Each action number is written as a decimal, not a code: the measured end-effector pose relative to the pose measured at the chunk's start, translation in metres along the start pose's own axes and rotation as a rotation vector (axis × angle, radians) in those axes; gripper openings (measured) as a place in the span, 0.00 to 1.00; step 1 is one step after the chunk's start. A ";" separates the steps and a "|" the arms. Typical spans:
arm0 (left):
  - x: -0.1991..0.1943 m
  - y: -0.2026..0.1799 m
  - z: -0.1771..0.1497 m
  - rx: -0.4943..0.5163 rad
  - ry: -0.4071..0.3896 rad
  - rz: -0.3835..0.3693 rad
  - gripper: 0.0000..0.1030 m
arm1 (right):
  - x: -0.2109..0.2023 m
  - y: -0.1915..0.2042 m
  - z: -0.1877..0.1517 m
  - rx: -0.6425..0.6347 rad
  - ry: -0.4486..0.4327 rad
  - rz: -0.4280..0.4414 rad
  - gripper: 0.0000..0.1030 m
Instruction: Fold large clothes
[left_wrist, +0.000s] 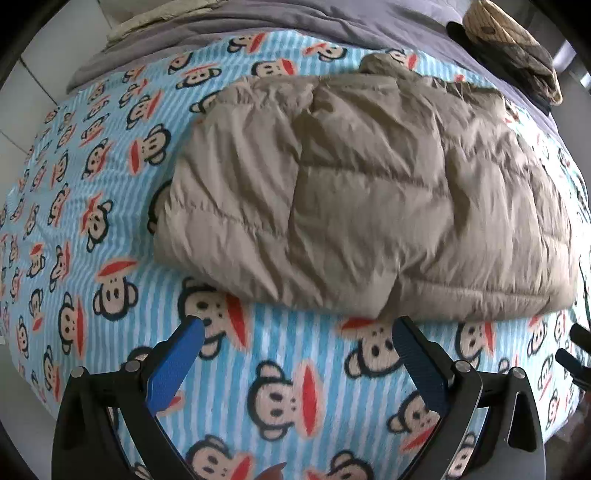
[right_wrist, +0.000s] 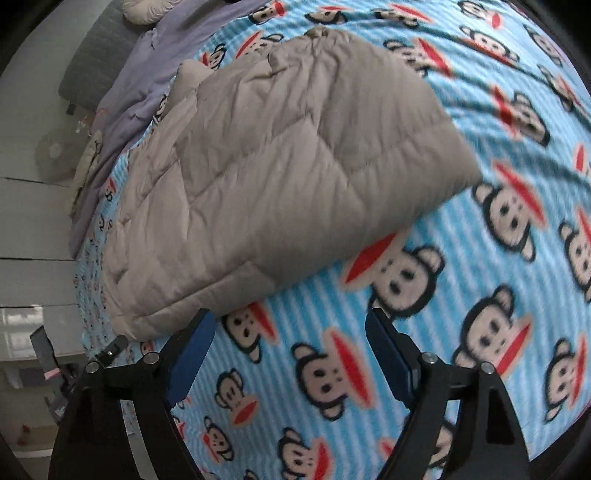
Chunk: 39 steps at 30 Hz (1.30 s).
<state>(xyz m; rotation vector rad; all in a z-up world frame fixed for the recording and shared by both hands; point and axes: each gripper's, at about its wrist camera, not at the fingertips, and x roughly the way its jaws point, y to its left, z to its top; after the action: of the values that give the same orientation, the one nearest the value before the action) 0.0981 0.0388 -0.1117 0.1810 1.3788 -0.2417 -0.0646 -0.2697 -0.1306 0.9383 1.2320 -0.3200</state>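
A beige quilted puffer jacket (left_wrist: 369, 192) lies folded into a rough rectangle on a blue striped blanket with monkey faces (left_wrist: 92, 221). It also shows in the right wrist view (right_wrist: 280, 173). My left gripper (left_wrist: 299, 325) is open and empty, just short of the jacket's near edge. My right gripper (right_wrist: 291, 317) is open and empty, just off the jacket's near corner, over the blanket (right_wrist: 498, 258). Neither gripper touches the jacket.
A grey sheet (left_wrist: 332, 22) covers the far part of the bed. A pile of dark and patterned clothes (left_wrist: 517, 48) sits at the far right. In the right wrist view the bed's left edge (right_wrist: 85, 280) drops to a pale floor with a fan (right_wrist: 55, 155).
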 end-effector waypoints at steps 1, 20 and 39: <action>0.000 0.000 -0.003 0.008 0.002 0.009 0.99 | 0.002 0.000 -0.004 0.018 0.017 -0.004 0.97; 0.043 0.072 -0.020 -0.354 0.080 -0.422 0.99 | 0.037 -0.026 -0.017 0.233 0.115 0.152 1.00; 0.105 0.092 0.036 -0.511 0.036 -0.572 0.99 | 0.074 -0.061 0.054 0.431 0.015 0.470 1.00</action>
<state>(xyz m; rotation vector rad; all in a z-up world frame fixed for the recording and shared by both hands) 0.1754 0.1106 -0.2092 -0.6442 1.4602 -0.3496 -0.0444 -0.3271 -0.2216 1.5683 0.9312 -0.2041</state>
